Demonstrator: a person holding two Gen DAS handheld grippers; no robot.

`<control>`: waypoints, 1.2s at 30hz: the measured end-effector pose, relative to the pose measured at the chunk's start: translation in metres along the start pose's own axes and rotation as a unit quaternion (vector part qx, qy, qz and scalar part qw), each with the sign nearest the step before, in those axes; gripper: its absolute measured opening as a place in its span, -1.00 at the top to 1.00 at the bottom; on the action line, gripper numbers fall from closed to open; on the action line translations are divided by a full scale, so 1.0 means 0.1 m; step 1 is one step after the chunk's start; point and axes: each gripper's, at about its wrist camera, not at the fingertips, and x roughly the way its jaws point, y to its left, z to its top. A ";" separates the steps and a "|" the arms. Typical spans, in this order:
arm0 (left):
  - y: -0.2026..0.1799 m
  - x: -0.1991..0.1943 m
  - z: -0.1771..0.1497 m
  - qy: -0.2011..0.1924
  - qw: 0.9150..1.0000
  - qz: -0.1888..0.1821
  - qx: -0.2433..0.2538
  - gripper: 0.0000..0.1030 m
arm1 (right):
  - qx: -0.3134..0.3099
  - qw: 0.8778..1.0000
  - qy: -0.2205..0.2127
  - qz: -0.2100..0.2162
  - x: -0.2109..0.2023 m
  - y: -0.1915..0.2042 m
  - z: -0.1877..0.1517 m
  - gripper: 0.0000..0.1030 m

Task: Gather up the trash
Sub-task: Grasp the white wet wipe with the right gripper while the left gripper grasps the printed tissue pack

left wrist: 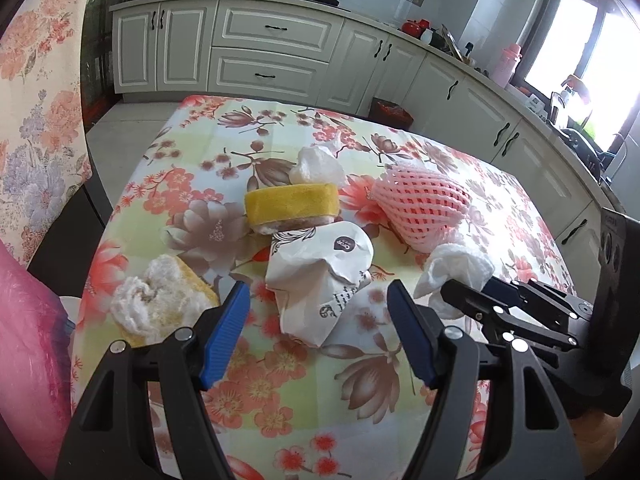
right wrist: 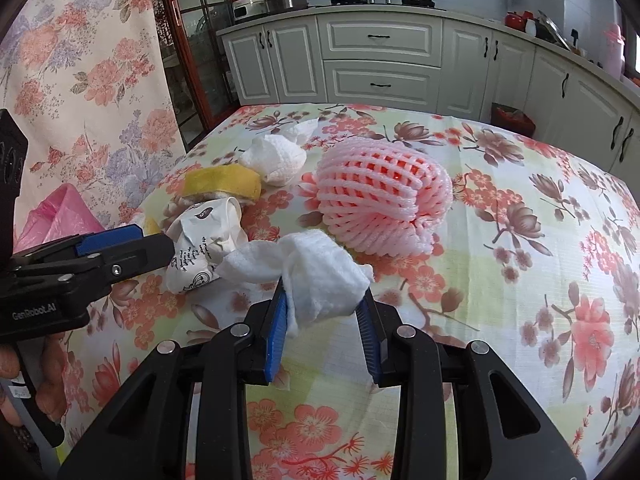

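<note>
Two grippers work over the floral tablecloth (right wrist: 520, 240): the right gripper (right wrist: 324, 300) has its blue pads clamped on a crumpled white tissue (right wrist: 320, 276), lifted just in front of the pink foam fruit net (right wrist: 380, 204), while the left gripper (left wrist: 316, 312) hovers with its jaws apart and empty before the crumpled paper wrapper (left wrist: 320, 272); beyond that lie a yellow sponge (left wrist: 292, 204) and another tissue wad (left wrist: 316, 166)

On the desk (right wrist: 520, 280), the foam fruit net (right wrist: 380, 200) lies right of the crumpled paper bag (right wrist: 208, 240). Behind the bag sits a sponge (right wrist: 224, 184), and behind that a tissue wad (right wrist: 276, 156). Another sponge (left wrist: 160, 304), perhaps torn, lies left of the bag.
</note>
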 end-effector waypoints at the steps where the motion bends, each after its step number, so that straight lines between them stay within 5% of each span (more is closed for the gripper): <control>1: -0.01 0.04 0.01 0.003 1.000 0.000 0.001 -0.33 | 0.001 1.000 -0.001 0.000 -0.01 -0.02 0.00 0.37; 16: -0.06 0.39 0.09 0.028 1.000 0.010 0.000 -0.40 | 0.018 1.000 -0.018 -0.003 -0.19 -0.19 -0.01 0.37; 23: -0.08 0.41 0.07 0.034 0.999 0.019 0.010 -0.06 | 0.019 1.000 -0.018 -0.003 -0.19 -0.19 -0.02 0.37; 36: -0.12 0.10 -0.04 0.017 1.000 0.004 0.013 -0.05 | 0.019 1.000 -0.020 -0.008 -0.28 -0.11 -0.10 0.37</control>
